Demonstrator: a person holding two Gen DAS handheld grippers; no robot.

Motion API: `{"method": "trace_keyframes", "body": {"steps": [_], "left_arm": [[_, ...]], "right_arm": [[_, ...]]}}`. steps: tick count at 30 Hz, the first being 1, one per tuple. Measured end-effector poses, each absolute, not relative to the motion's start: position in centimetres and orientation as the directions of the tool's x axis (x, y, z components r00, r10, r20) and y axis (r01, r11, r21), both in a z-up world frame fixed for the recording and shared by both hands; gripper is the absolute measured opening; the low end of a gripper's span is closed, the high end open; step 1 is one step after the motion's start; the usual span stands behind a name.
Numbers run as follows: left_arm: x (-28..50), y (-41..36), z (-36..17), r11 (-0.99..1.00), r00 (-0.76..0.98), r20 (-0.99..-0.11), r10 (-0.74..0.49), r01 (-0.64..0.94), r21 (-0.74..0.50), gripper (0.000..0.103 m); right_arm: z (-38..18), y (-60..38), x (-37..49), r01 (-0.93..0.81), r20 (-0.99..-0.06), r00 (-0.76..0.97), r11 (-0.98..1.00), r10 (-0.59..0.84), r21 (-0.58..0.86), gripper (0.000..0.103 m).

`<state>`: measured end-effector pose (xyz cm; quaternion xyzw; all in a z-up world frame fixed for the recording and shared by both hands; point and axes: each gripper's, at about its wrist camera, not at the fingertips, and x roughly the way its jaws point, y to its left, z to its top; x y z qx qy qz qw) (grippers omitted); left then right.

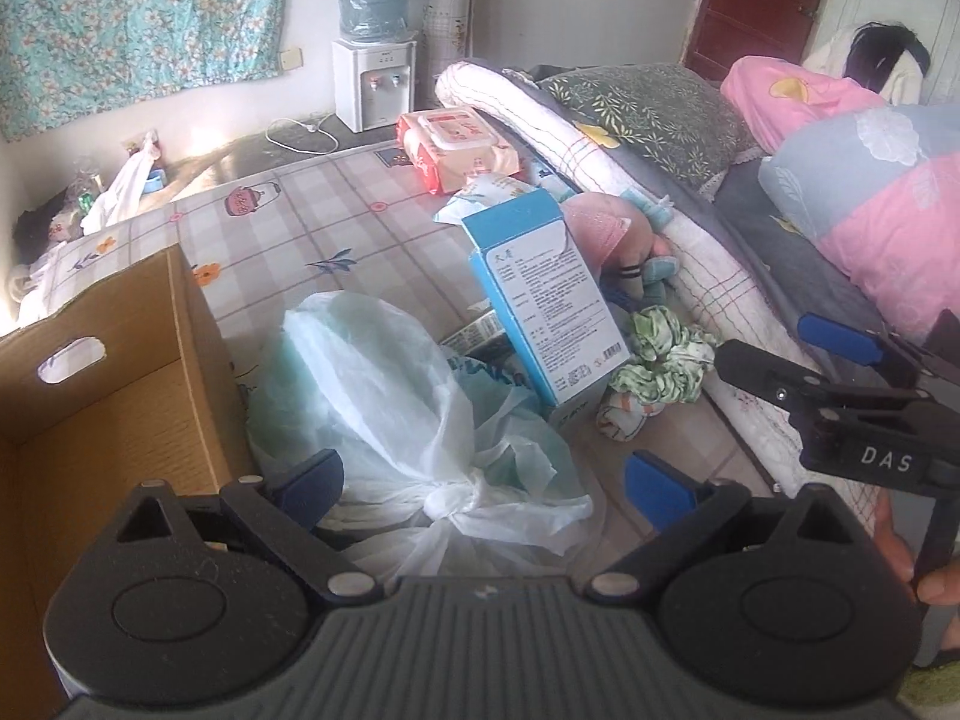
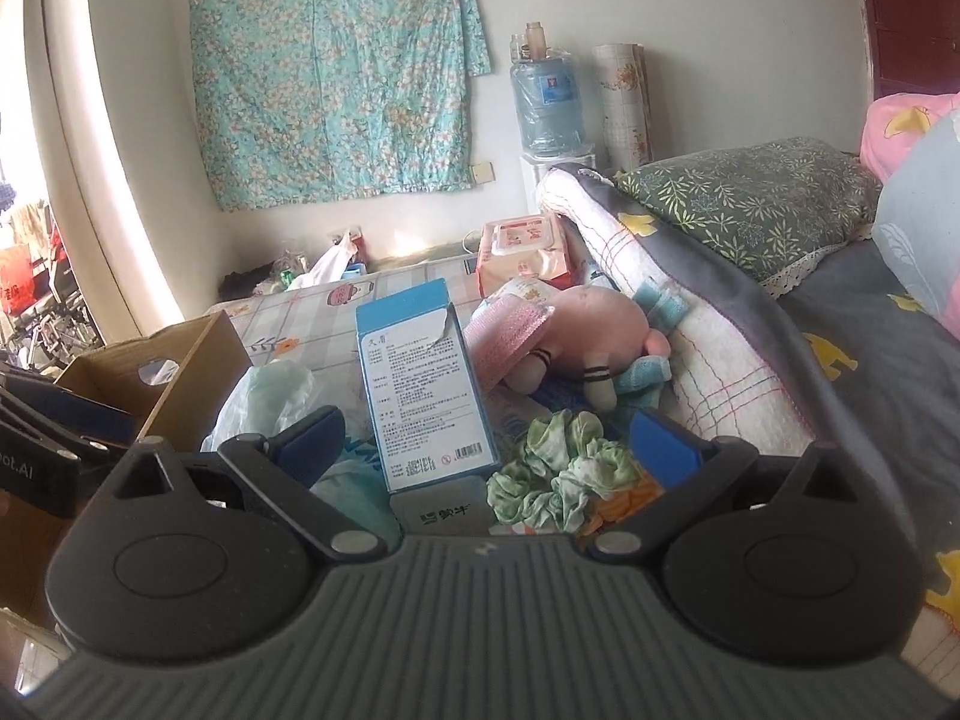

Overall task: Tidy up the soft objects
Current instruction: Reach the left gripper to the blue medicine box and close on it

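Note:
A knotted white plastic bag (image 1: 420, 408) of soft stuff lies on the checked mat beside an open cardboard box (image 1: 108, 396). My left gripper (image 1: 480, 486) is open, its blue fingers either side of the bag's knot. A green-and-white scrunched cloth (image 1: 663, 360) lies right of an upright blue carton (image 1: 543, 294). A pink plush doll (image 1: 606, 234) lies behind the carton against the bed. My right gripper (image 2: 489, 444) is open just above the green cloth (image 2: 564, 474), with the carton (image 2: 420, 390) between its fingers. The right gripper also shows in the left wrist view (image 1: 798, 342).
A pack of wet wipes (image 1: 456, 144) lies at the mat's far end. A bed with a rolled quilt (image 1: 630, 180), pillow (image 1: 660, 114) and pink bedding (image 1: 888, 222) borders the right. A water dispenser (image 1: 375, 48) stands at the wall. A small white carton (image 2: 438, 510) lies under the blue one.

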<state>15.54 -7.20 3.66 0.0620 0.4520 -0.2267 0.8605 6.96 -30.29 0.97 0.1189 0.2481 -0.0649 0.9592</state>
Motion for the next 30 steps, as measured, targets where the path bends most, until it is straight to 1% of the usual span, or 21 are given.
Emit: {"method": "trace_keyframes", "body": {"steps": [3,5,6,8,10,11,13,15,20,24,25,30], "left_arm": [[17.3,-9.2,2.2,0.858,0.478,-0.798,-0.368,0.505,-0.093,0.095],[18.5,-10.6,1.3,0.833,0.468,-0.801,-0.372,0.549,-0.067,0.088],[19.1,-11.4,0.8,0.824,0.461,-0.807,-0.368,0.564,-0.054,0.086],[20.4,-12.5,-0.1,0.809,0.437,-0.822,-0.365,0.586,-0.047,0.079],[21.7,-13.5,-1.0,0.795,0.403,-0.837,-0.371,0.603,-0.062,0.075],[22.1,-13.8,-1.3,0.790,0.391,-0.839,-0.377,0.609,-0.071,0.073],[23.1,-14.6,-2.2,0.779,0.364,-0.851,-0.378,0.622,-0.080,0.073],[23.8,-15.2,-2.7,0.777,0.345,-0.862,-0.371,0.624,-0.085,0.071],[25.0,-15.8,-3.7,0.780,0.319,-0.873,-0.370,0.617,-0.105,0.070],[25.3,-16.3,-4.0,0.774,0.317,-0.871,-0.376,0.624,-0.107,0.070],[25.2,-16.5,-3.9,0.773,0.316,-0.870,-0.379,0.625,-0.110,0.066],[24.7,-16.4,-2.9,0.781,0.335,-0.860,-0.384,0.615,-0.109,0.066]], "right_arm": [[0.5,-31.4,8.9,0.178,-0.490,0.871,0.957,-0.045,0.228,0.101],[0.0,-32.1,10.6,0.171,-0.497,0.868,0.950,-0.020,0.260,0.099],[-0.4,-32.4,11.4,0.165,-0.503,0.865,0.948,-0.006,0.273,0.097],[-1.0,-32.9,12.8,0.155,-0.515,0.857,0.941,0.022,0.300,0.092],[-1.6,-33.2,14.2,0.141,-0.527,0.848,0.936,0.054,0.323,0.081],[-1.9,-33.3,14.8,0.133,-0.534,0.843,0.933,0.072,0.335,0.078],[-2.6,-33.5,16.0,0.118,-0.547,0.830,0.925,0.108,0.362,0.070],[-3.2,-33.5,16.9,0.103,-0.554,0.822,0.920,0.135,0.378,0.065],[-4.2,-33.4,18.6,0.085,-0.566,0.807,0.916,0.168,0.393,0.057],[-5.4,-34.0,19.6,0.079,-0.578,0.785,0.888,0.225,0.453,0.045],[-5.5,-34.1,19.7,0.074,-0.574,0.781,0.877,0.245,0.475,0.043],[-4.9,-33.9,19.2,0.086,-0.565,0.790,0.869,0.239,0.487,0.042]]}}
